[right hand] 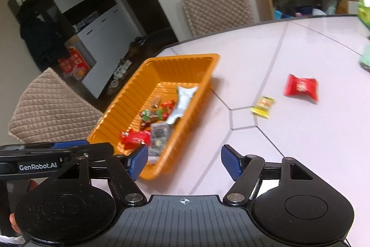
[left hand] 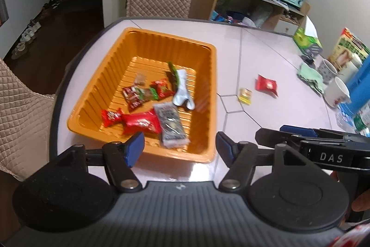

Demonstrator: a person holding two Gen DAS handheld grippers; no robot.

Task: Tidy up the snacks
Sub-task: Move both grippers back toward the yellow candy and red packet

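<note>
Pale table (left hand: 266,57) holds orange tray (left hand: 209,75). Most snacks (left hand: 148,108) already inside tray. Two left outside, right of tray: yellow packet (left hand: 245,96) near, red packet (left hand: 266,85) farther. Left gripper (left hand: 180,147) wide apart, empty, over near tray rim. Right gripper (right hand: 184,161) also apart, empty, near tray corner. Task nearly done.

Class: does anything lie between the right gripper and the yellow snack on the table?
Nothing visible does. Bare table runs from the open right gripper to the yellow snack; the red packet lies beyond it, and the tray sits to the left.
</note>
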